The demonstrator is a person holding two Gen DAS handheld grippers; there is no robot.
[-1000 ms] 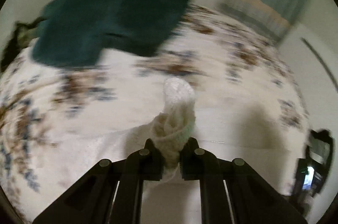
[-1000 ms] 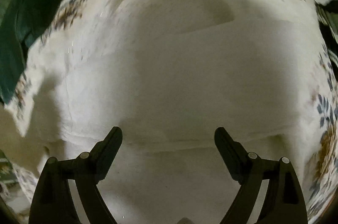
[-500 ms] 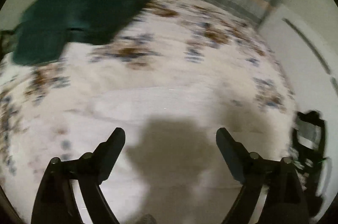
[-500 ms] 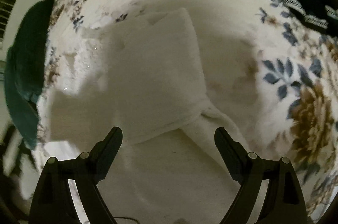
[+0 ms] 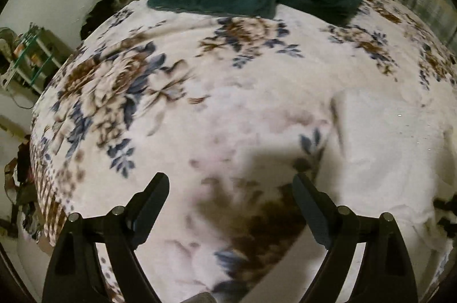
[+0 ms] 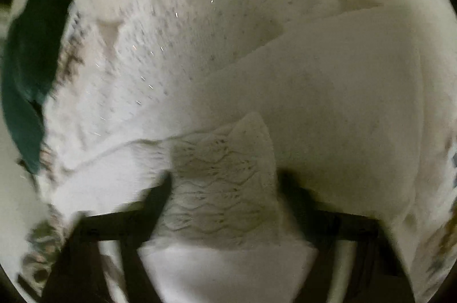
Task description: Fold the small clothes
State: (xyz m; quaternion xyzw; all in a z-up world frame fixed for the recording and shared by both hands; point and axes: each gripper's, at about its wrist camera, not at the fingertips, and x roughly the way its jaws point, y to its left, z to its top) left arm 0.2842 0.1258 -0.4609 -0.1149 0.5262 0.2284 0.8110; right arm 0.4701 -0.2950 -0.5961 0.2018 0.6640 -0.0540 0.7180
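Fingers of the left hand-held gripper (image 5: 230, 190) gape over the bedspread (image 5: 177, 91); the right hand-held gripper (image 6: 224, 183) straddles a white garment (image 6: 222, 177), fingers spread.

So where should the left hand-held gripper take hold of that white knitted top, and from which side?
The white knitted top lies flat on the floral blanket, so only its edges offer a pinch. Its left edge, raised and casting a shadow, is nearest the open left hand-held gripper; probably come in low from the left.
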